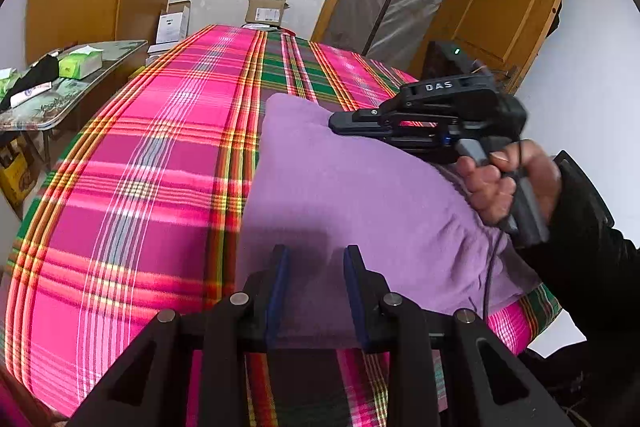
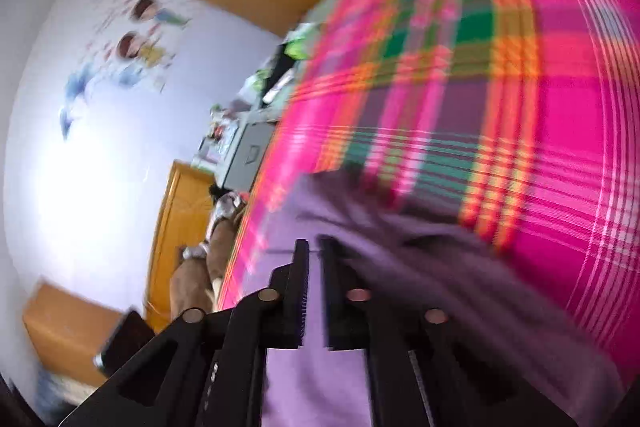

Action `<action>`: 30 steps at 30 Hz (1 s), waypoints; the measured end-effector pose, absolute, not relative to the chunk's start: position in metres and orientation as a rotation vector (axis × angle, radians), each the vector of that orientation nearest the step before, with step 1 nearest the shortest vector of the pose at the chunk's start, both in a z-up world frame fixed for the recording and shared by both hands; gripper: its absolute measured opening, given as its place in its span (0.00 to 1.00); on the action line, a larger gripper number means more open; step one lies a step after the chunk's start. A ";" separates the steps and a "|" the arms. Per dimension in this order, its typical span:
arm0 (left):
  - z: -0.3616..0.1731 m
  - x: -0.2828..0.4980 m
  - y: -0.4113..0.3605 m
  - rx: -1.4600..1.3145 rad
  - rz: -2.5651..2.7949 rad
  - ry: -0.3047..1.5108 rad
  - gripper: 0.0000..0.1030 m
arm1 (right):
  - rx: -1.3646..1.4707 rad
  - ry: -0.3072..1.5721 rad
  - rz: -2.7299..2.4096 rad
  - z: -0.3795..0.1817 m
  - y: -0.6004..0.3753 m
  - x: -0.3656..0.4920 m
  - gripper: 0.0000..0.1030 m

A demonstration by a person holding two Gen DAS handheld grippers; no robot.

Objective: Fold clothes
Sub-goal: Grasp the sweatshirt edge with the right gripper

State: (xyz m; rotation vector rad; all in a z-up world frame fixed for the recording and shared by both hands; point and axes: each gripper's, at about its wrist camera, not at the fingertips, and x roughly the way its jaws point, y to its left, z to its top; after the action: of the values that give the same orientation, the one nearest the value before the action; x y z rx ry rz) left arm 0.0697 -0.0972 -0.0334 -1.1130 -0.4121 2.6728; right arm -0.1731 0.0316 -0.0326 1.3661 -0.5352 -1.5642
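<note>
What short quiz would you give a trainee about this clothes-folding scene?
1. True or false: the purple garment lies on a pink plaid cover.
2. Which tongs stand wider apart? A: the left tongs. B: the right tongs.
3. What colour is the tissue box on the side table?
Key: 1 true; 2 A; 3 green.
</note>
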 end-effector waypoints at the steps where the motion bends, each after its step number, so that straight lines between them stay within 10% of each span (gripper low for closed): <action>1: -0.034 0.071 -0.098 -1.107 2.671 -0.415 0.27 | 1.370 -0.575 -1.549 -0.038 0.035 -0.177 0.00; 30: -0.033 0.081 -0.096 -1.085 2.655 -0.396 0.28 | 1.481 -0.503 -1.598 -0.032 -0.007 -0.212 0.06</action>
State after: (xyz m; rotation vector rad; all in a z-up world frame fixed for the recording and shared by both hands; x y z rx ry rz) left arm 0.0807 -0.0956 -0.0334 -1.0846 -0.3962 2.6553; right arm -0.2125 -0.0066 -0.0316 1.4808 -0.5026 -1.5981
